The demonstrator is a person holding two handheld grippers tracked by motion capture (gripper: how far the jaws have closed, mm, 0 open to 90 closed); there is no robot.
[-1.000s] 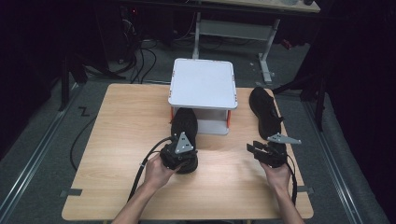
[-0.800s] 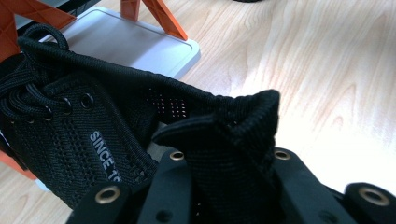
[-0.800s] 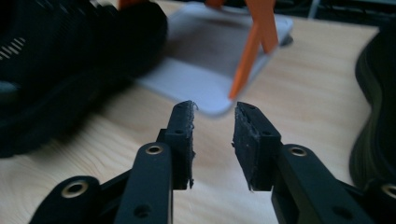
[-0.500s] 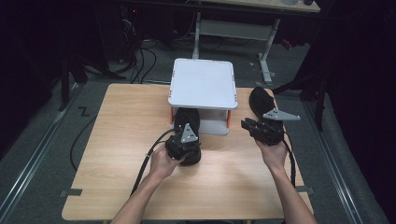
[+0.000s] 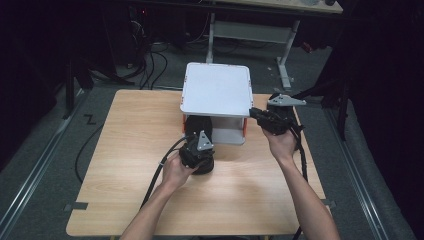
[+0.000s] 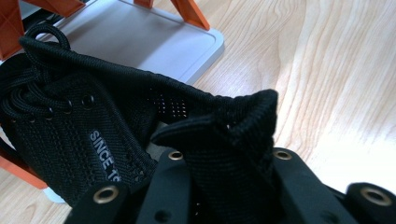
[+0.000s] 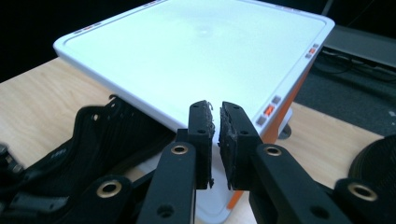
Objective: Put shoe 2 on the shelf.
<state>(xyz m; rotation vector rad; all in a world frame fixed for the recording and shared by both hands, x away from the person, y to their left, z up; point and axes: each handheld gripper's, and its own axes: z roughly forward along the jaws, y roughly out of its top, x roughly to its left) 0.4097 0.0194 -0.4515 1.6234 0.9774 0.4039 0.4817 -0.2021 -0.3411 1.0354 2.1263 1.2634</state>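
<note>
The rack [image 5: 216, 90] blocks the table's [image 5: 125, 150] far middle; both sides lie open.

Wooden table [image 5: 125, 165] bears white rack [image 5: 216, 90]; black shoe [image 5: 199, 125] on its lower shelf

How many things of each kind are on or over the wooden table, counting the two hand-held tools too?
Black shoes: 2
White and orange rack: 1
Tools: 2
Total: 5

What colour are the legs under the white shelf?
Orange legs, clearest in the left gripper view, under the white shelf.
</note>
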